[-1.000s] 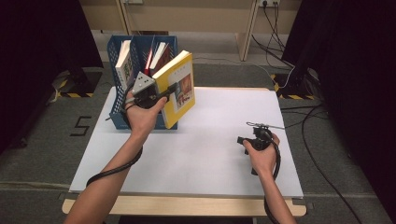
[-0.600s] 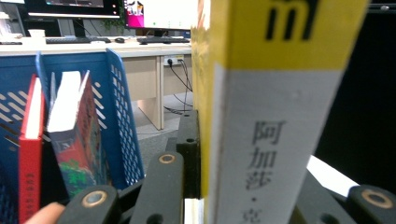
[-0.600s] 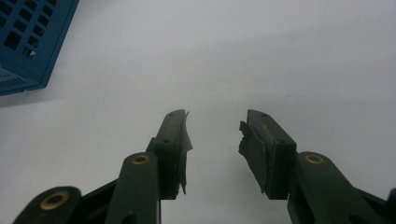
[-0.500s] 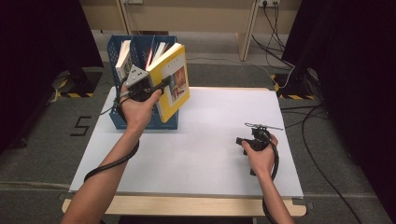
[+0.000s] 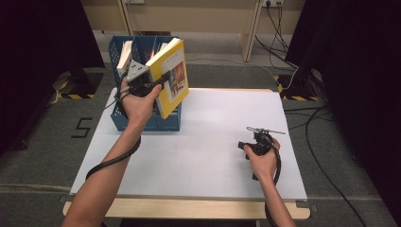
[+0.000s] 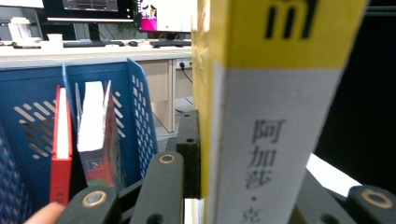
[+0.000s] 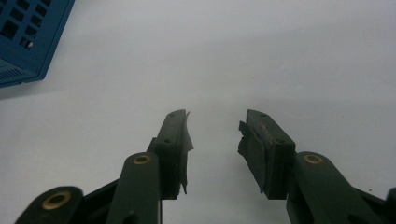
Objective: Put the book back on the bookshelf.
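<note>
The left gripper (image 5: pixel 161 81) clamps the yellow book (image 5: pixel 173 80) by its spine, tilted above the blue file rack (image 5: pixel 124 120) at far left — the right gripper (image 5: pixel 257 142) rests on the table (image 5: pixel 208 142), jaws apart, empty.

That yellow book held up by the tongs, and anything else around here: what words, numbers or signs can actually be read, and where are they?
"阿加莎·克" on the white spine of the yellow book, running downward and cut off at the bottom edge.
"m" in large black print on the spine's yellow top band, cut off above.
"5" marked on the grey floor left of the table.
Front cover print on the book, high view: too small to read.
Monitor screens behind: too blurred to read.
</note>
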The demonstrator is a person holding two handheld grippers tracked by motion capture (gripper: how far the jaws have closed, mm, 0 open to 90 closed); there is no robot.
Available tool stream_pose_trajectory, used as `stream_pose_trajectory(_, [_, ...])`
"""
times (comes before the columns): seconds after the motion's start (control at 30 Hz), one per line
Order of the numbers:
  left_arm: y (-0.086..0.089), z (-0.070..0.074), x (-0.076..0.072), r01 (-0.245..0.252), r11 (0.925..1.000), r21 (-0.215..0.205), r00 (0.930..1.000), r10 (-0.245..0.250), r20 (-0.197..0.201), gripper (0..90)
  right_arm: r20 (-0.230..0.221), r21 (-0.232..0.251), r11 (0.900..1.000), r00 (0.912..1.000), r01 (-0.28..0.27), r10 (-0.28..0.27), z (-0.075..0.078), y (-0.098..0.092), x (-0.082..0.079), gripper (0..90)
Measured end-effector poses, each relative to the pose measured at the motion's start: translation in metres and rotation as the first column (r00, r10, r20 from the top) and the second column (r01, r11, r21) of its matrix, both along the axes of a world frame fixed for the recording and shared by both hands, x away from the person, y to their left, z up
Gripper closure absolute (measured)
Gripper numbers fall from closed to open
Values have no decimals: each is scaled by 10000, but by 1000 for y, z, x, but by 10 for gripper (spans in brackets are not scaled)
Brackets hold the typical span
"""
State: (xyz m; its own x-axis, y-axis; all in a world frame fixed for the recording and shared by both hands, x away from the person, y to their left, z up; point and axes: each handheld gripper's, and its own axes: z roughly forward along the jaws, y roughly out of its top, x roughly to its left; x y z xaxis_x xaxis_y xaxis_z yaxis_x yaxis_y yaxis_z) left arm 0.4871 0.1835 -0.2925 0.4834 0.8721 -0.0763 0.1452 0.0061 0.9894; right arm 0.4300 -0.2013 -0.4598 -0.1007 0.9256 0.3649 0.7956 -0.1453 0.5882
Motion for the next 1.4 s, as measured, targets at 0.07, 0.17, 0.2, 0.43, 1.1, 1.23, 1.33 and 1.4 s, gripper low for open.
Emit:
stream_pose_trajectory(0.07, [2, 1, 3, -104, 9999, -10, 9999, 104, 14, 752, 4, 13, 10000, 10000, -8, 8, 0, 0, 0, 601])
stream_pose_trajectory(0.17, [4, 1, 6, -260, 9997, 30, 9997, 260, -5, 752, -64, 57, 10000, 10000, 55, -54, 1, 1, -1, 602])
stream_pose_trajectory(0.2, [5, 2, 7, -298, 9995, 56, 9996, 298, -1, 752, -26, 44, 10000, 10000, 56, -56, 0, 1, -1, 601])
stream_pose_trajectory(0.43, [6, 0, 15, -540, 9985, 98, 9985, 541, -88, 752, -12, 96, 9999, 10000, 91, -91, -1, 1, -2, 601])
stream_pose_trajectory(1.1, [14, -13, 29, -1332, 9910, 121, 9903, 1336, -370, 752, 165, 89, 9996, 9995, 275, -276, -5, -2, -4, 597])
stream_pose_trajectory(1.23, [15, -15, 32, -1433, 9897, 46, 9888, 1434, -422, 752, 121, 113, 9996, 9995, 277, -279, -6, -4, -4, 597])
stream_pose_trajectory(1.33, [13, -16, 34, -1519, 9884, 8, 9874, 1518, -448, 752, 147, 47, 9997, 9996, 240, -241, -7, -6, -5, 596])
stream_pose_trajectory(1.4, [13, -16, 36, -1562, 9877, 55, 9866, 1563, -477, 752, 62, 105, 9996, 9996, 281, -281, -8, -5, -5, 595])
